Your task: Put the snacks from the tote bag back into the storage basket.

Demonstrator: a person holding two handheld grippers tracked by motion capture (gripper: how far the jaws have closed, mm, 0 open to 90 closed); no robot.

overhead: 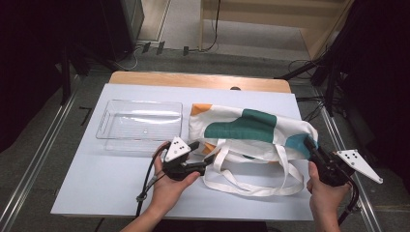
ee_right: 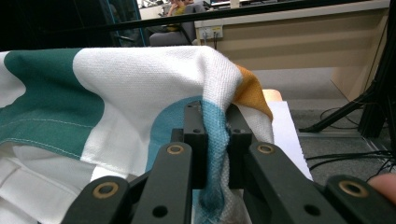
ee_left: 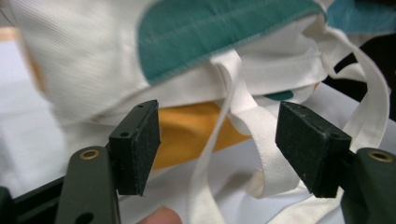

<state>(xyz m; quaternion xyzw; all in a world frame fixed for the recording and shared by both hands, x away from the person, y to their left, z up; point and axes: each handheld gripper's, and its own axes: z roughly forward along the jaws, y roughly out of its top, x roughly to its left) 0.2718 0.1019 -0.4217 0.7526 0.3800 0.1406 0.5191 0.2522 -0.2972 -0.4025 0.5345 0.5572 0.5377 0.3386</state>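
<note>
While tote bag (overhead: pixel 251 129) lies on white table (overhead: pixel 96 179) — right hand-held gripper (ee_right: pixel 215 140) pinches its cloth, left hand-held gripper (ee_left: pixel 217 140) gapes wide.

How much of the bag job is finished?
Done: the right gripper is shut on a fold of the bag. In hand: the left gripper is open at the bag's mouth, beside a strap. Left: gripping that side. The clear tray holds nothing.

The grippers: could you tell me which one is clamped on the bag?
The right gripper: its jaws pinch a blue fold of the bag. The left gripper is open at the straps.
</note>
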